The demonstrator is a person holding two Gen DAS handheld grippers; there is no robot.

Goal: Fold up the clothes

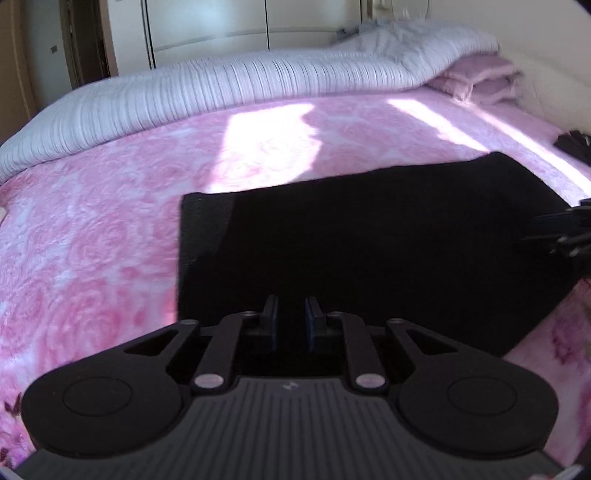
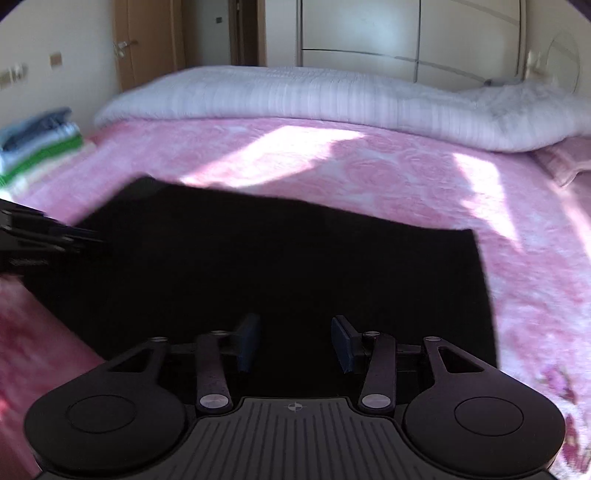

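Note:
A black garment [image 1: 369,251] lies spread flat on the pink flowered bedspread [image 1: 92,240]. It also fills the middle of the right wrist view [image 2: 277,266]. My left gripper [image 1: 291,319] hovers over the garment's near edge with only a narrow gap between its blue pads [image 1: 274,325]. The dark cloth behind hides whether any fabric sits in that gap. My right gripper [image 2: 295,343] is open wider above the garment's near edge, with nothing seen between its pads [image 2: 341,345]. Each gripper shows at the edge of the other's view, the right [image 1: 565,229] and the left [image 2: 37,236].
A rolled pale striped quilt [image 1: 221,92] lines the far side of the bed, with pink pillows [image 1: 480,79] at its right end. A stack of folded clothes [image 2: 40,147] sits at the bed's left. A small dark object [image 1: 572,144] lies at the right edge. Wardrobe doors [image 2: 406,29] stand behind.

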